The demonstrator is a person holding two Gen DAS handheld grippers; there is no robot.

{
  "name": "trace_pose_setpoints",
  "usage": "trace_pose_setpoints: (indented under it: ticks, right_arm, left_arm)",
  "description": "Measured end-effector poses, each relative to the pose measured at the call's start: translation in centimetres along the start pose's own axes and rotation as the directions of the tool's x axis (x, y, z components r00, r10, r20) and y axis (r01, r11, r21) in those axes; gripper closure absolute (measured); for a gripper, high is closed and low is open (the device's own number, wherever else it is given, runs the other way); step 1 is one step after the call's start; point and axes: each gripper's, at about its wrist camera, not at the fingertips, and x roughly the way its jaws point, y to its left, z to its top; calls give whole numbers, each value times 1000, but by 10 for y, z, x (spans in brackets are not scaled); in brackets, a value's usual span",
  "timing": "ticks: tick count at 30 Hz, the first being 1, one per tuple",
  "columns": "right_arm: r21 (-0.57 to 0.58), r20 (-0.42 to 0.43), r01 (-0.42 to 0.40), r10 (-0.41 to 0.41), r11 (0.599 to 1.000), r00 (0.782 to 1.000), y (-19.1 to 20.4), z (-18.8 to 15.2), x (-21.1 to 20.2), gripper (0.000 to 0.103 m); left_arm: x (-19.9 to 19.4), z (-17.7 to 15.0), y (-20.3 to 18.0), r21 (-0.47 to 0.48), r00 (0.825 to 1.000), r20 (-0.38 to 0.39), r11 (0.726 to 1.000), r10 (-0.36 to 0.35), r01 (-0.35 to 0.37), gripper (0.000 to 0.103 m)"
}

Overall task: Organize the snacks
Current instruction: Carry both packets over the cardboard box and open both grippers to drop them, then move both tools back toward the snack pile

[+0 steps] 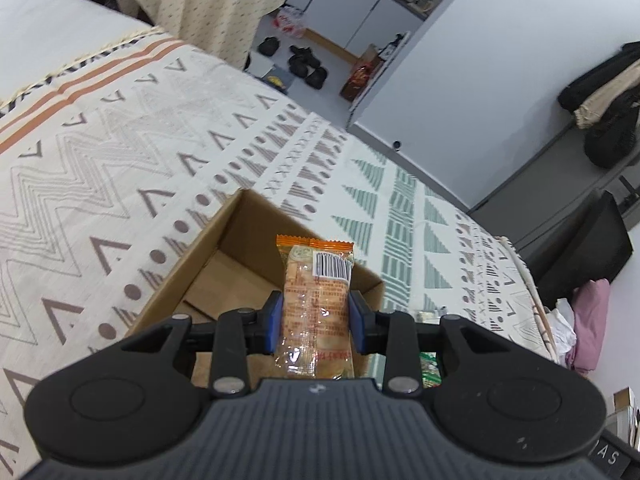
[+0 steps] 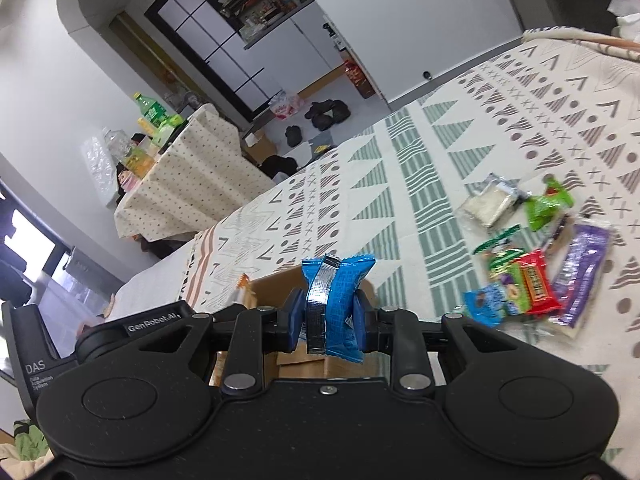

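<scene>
My left gripper point(image 1: 317, 322) is shut on an orange snack packet point(image 1: 318, 300) and holds it above an open cardboard box point(image 1: 224, 240) on the patterned bedspread. The box looks bare inside. My right gripper point(image 2: 329, 320) is shut on a blue snack packet point(image 2: 338, 300) and holds it above the same box point(image 2: 280, 284). A pile of loose snacks point(image 2: 532, 280) lies on the bedspread to the right in the right wrist view: red, purple, green, blue and clear packets. The left gripper's body point(image 2: 40, 360) shows at the left edge of that view.
The bed point(image 1: 120, 140) has a patterned cover. Beyond it are shoes on the floor point(image 1: 304, 64), a draped table point(image 2: 192, 172) with bottles, and a white wall. A black chair point(image 1: 584, 240) and clothes stand at the bed's right side.
</scene>
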Motion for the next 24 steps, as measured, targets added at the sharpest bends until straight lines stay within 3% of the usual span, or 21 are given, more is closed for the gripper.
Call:
trace_pose_setpoints:
  ticks: [7, 11, 16, 18, 21, 23, 24]
  right_arm:
    - [20, -59, -19, 20, 1000, 998, 9, -6, 31, 77]
    - [20, -78, -32, 34, 999, 996, 15, -3, 43, 77]
    - [-20, -79, -87, 85, 996, 993, 29, 6, 53, 72]
    - [-33, -77, -98, 95, 995, 993, 32, 8, 52, 55]
    - [-49, -62, -99, 96, 994, 993, 27, 8, 41, 47]
    - [-54, -52, -75, 72, 996, 996, 21, 9, 33, 42]
    - [-52, -45, -59, 57, 997, 997, 15, 9, 26, 39]
  left_arm:
    - [8, 2, 9, -50, 997, -11, 996, 70, -70, 70]
    - [4, 4, 8, -44, 992, 18, 992, 123, -122, 61]
    - [1, 3, 6, -50, 991, 23, 990, 133, -131, 46]
    - [1, 3, 4, -46, 989, 27, 988, 148, -147, 42]
    - [0, 3, 3, -54, 988, 27, 987, 151, -149, 35]
    - [1, 1, 0, -52, 989, 24, 988, 146, -144, 21]
    - [3, -1, -2, -45, 989, 16, 988, 146, -145, 19]
